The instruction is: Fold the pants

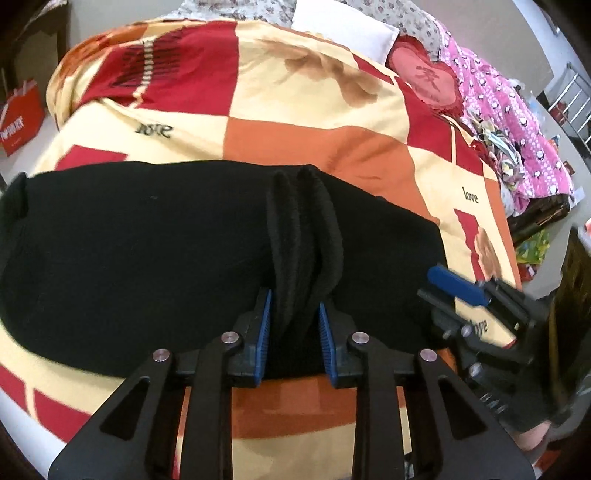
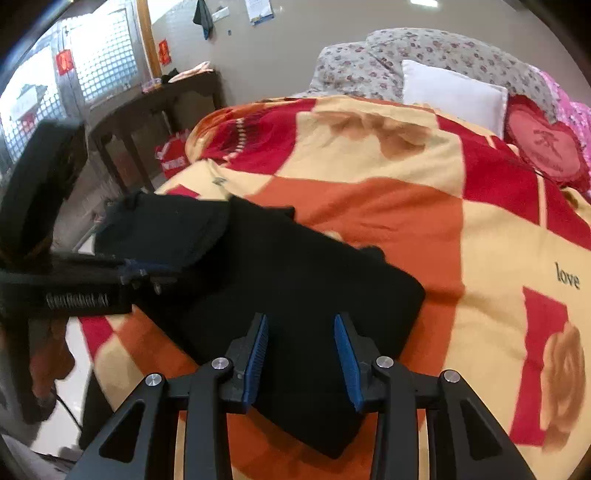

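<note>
Spread across a bed, a checkered blanket [image 1: 295, 110] in red, cream and orange fills the left wrist view, with a white pillow [image 1: 347, 29] at twelve o'clock and pink patterned bedding [image 1: 509, 110] at two o'clock. Black pants [image 1: 147, 251] lie on the blanket across the middle of the frame, from nine o'clock toward three. The left gripper [image 1: 295, 328] at six o'clock is clamped on a bunched, ribbed fold of the pants that stands up between its blue pads. The right gripper [image 1: 458, 288] shows at four o'clock, blurred, just beside the pants' right end.

From the right wrist view, the same blanket [image 2: 443, 229] covers the bed, the pillow [image 2: 454, 92] sits at one o'clock, and a dark wooden table [image 2: 159, 107] stands against the wall at ten o'clock. The pants [image 2: 303, 280] lie folded from nine o'clock down to six. The right gripper [image 2: 301, 354] sits over their near edge with its jaws spread apart and no cloth pinched between them. The left gripper [image 2: 147, 273] reaches in from nine o'clock against a raised flap of the pants.
</note>
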Demonstrator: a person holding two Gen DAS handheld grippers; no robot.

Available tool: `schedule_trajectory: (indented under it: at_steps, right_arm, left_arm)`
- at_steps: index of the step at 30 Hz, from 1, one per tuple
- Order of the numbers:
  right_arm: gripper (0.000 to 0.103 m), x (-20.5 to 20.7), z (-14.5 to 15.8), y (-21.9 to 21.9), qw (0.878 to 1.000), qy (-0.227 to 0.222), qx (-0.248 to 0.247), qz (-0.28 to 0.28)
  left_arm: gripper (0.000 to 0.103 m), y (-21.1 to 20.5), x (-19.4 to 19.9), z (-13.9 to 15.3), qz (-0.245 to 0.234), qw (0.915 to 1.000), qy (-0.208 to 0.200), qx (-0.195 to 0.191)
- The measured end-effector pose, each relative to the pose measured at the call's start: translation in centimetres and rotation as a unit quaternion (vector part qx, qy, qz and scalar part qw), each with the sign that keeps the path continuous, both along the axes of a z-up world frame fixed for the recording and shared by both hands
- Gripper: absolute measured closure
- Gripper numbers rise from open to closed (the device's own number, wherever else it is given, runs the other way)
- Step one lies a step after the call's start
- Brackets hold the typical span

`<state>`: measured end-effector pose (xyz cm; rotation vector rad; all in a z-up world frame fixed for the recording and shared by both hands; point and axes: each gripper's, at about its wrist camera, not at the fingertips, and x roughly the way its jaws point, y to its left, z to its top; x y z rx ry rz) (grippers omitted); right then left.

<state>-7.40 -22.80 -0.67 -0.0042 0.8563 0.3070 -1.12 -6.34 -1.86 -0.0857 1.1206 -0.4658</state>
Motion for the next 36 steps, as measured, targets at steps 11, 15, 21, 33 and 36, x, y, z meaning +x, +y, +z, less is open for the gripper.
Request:
schedule_trajectory:
  at_steps: [11,15,21,33,36]
  right_arm:
    - [0.070,5.9,-1.0,7.5,0.997,-0.006,-0.055,0.060]
    - [0.070,6.1,-0.5,8.3,0.996,-0.010,-0.064,0.062]
    - [0.070,4.2,1.7,6.9,0.998,-0.022,-0.020,0.061]
    - [0.069,5.7,0.9,9.8,0.996,0.007,-0.011,0.090]
    - [0.069,6.4,1.8,10.7,0.995,-0.004,0.011,0.101]
  left_arm:
    - [0.079,3.4,-1.9,1.0,0.040,0.9971,-0.046,0.046]
    - [0.079,4.9,-1.5,0.7,0.075,0.9943,-0.052,0.055]
    - [0.055,6.2,-1.3,0.5,0.108,0.9901,-0.065,0.061]
    - [0.055,9.0,-1.7,1.1,0.146,0.9839,-0.077,0.068]
    - [0.055,9.9,-1.8,1.1,0.157,0.9818,-0.078,0.073]
